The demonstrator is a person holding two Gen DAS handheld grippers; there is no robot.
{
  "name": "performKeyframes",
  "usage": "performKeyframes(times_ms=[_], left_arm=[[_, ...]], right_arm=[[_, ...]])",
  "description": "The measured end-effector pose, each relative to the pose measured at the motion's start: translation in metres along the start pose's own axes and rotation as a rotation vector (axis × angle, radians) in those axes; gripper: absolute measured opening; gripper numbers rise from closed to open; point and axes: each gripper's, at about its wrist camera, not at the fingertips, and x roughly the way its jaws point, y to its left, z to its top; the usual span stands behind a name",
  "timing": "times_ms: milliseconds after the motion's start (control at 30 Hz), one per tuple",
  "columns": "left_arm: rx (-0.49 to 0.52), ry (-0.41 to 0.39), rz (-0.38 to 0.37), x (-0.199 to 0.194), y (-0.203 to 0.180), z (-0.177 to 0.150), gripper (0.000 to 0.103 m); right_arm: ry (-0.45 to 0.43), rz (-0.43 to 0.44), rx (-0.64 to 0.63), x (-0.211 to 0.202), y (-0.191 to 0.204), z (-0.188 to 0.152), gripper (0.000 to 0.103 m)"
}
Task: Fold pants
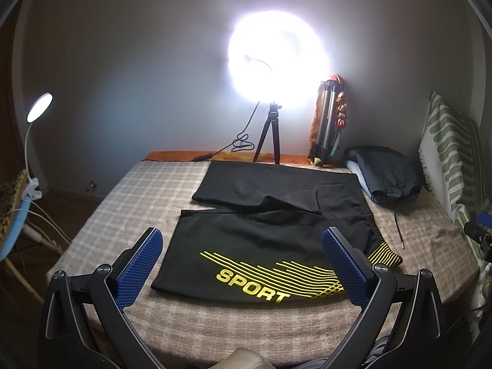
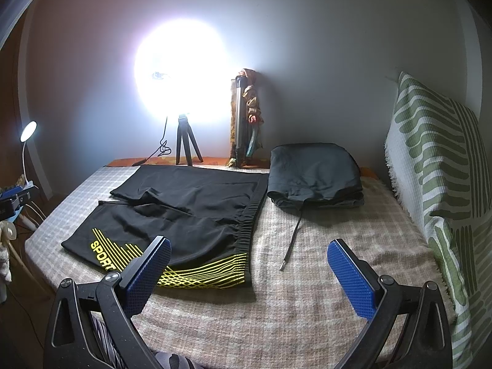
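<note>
Plain grey wall (image 1: 123, 61) behind the bed. Ring light (image 1: 278, 64) on a small black tripod (image 1: 270, 135) at 12 o'clock — glare blows out the wall around it. Folded silver tripod (image 1: 327, 120) leaning on the wall just right of it. Checked beige blanket (image 1: 138, 190) covers the bed. Green-and-white patterned pillow (image 2: 436, 153) upright at 3 o'clock. Clip-on desk lamp (image 1: 40, 107), lit, at 9 o'clock — white gooseneck.

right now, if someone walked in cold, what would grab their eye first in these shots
The blazing round lamp on a small tripod against the far wall washes out the middle of both views. Next come the black shorts spread flat on the checked blanket, with yellow stripes and the word SPORT on the near leg. Both sets of tongs, left and right, hang open above the near edge, holding nothing.
</note>
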Motion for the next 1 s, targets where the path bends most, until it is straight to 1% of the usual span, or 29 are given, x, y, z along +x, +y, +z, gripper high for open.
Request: performKeyframes(times_ms=[367, 500, 600, 733, 767, 833, 867, 933, 967, 1000], left_arm=[[0.002, -0.004, -0.004, 0.001, 0.001, -0.001, 0.103], [0.020, 0.006, -0.030, 0.004, 0.003, -0.002, 0.103], [0.037, 0.024, -0.038, 0.011, 0.010, -0.004, 0.103], [0.100, 0.041, -0.023, 0.021, 0.024, -0.010, 0.102], [0.127, 0.048, -0.019, 0.025, 0.028, -0.013, 0.100], [0.172, 0.071, -0.018, 0.033, 0.036, -0.019, 0.090], [0.193, 0.086, -0.024, 0.037, 0.040, -0.022, 0.088], [0.231, 0.139, -0.050, 0.050, 0.050, -0.030, 0.076], [0.243, 0.165, -0.062, 0.056, 0.054, -0.034, 0.073], [0.253, 0.201, -0.083, 0.063, 0.059, -0.039, 0.066]], right_arm=[[-0.002, -0.002, -0.001, 0.002, 0.000, 0.000, 0.103], [-0.002, 0.005, -0.007, 0.003, 0.000, 0.001, 0.103], [-0.019, 0.030, -0.036, 0.003, 0.000, 0.005, 0.103], [-0.030, 0.064, -0.113, 0.008, -0.001, 0.014, 0.103], [-0.027, 0.069, -0.141, 0.011, -0.001, 0.017, 0.103], [-0.017, 0.081, -0.195, 0.016, -0.001, 0.022, 0.102], [-0.017, 0.096, -0.228, 0.019, -0.001, 0.024, 0.101], [-0.007, 0.128, -0.284, 0.026, 0.001, 0.027, 0.099], [0.008, 0.152, -0.311, 0.031, 0.002, 0.027, 0.097], [0.029, 0.179, -0.337, 0.037, 0.004, 0.026, 0.093]])
